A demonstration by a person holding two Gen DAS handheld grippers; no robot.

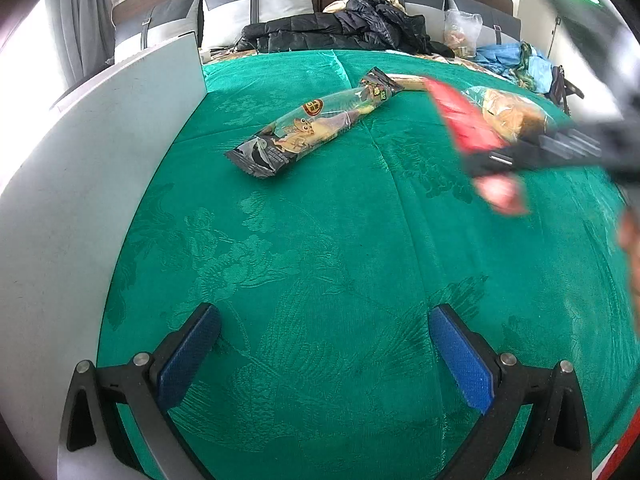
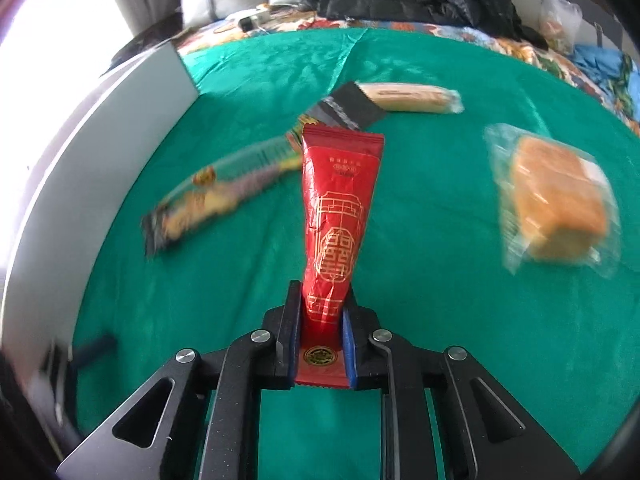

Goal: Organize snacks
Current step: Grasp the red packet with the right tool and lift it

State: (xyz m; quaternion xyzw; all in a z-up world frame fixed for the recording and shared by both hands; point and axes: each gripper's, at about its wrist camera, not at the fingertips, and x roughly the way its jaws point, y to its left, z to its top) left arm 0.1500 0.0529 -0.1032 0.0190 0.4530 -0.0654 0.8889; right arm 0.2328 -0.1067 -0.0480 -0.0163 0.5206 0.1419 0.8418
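My right gripper [image 2: 320, 312] is shut on the lower end of a red snack packet [image 2: 336, 208] with gold print, held above the green cloth [image 2: 420, 320]; the packet [image 1: 464, 124] and the gripper [image 1: 500, 158] show blurred at the right of the left wrist view. A long dark snack bar [image 1: 308, 128] with a cartoon print lies on the cloth, also seen as the snack bar [image 2: 224, 192] left of the red packet. A wrapped bread loaf [image 2: 560, 200] lies to the right, and a pale wrapped roll [image 2: 408, 98] lies further back. My left gripper [image 1: 324, 344] hangs open over bare cloth.
A white box wall [image 1: 100, 184] stands along the left edge of the cloth. Behind the cloth lie black jackets [image 1: 344, 28], pillows [image 1: 256, 4], a clear plastic bag [image 1: 462, 30] and blue fabric [image 1: 516, 56]. Part of a hand [image 1: 630, 248] shows at the right edge.
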